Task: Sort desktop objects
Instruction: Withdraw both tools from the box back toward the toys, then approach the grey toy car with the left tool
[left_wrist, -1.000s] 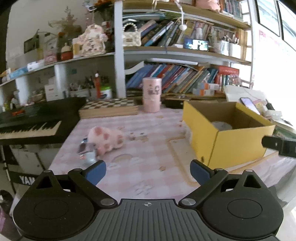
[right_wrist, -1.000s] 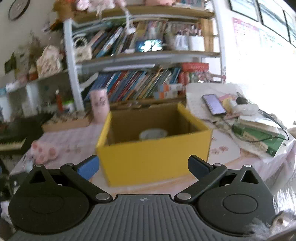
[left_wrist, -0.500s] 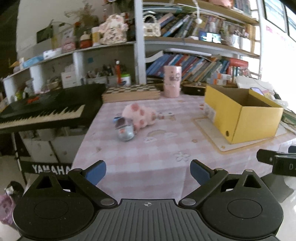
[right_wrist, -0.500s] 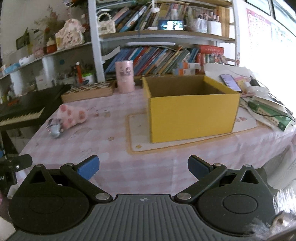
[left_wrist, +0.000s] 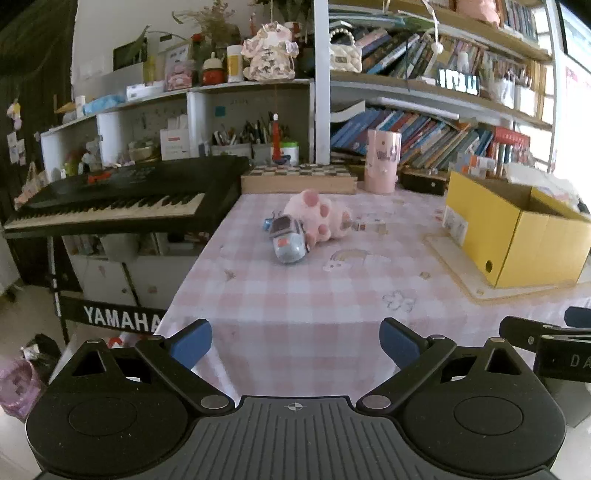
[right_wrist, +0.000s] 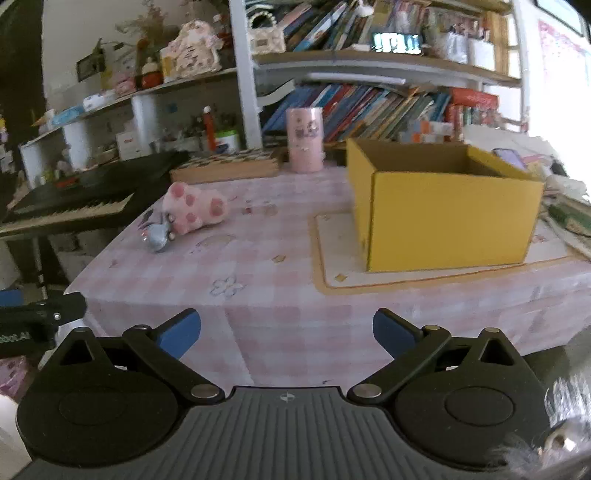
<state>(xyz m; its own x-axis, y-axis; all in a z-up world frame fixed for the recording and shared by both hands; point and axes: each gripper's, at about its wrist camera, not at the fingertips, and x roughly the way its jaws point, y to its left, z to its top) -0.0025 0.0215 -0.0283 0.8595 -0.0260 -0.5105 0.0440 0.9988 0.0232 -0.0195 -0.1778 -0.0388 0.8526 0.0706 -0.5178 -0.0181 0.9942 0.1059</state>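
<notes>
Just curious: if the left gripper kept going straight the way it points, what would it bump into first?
Probably the grey toy car, lying against the pink plush. The left gripper is open, back at the table's near edge; only bare cloth lies between. Its height is unclear, so it might pass over.

**A cluttered study behind the counter**

A pink checked cloth covers the counter (left_wrist: 295, 306). Along its far edge rises a white shelf unit (left_wrist: 321, 92) crammed with leaning books (left_wrist: 424, 136), jars and pen pots. Off the counter's left edge stands a black Yamaha keyboard (left_wrist: 122, 199) on its stand. Strong daylight floods in from the right, washing out that side. The wall (left_wrist: 110, 33) above is pale.
</notes>
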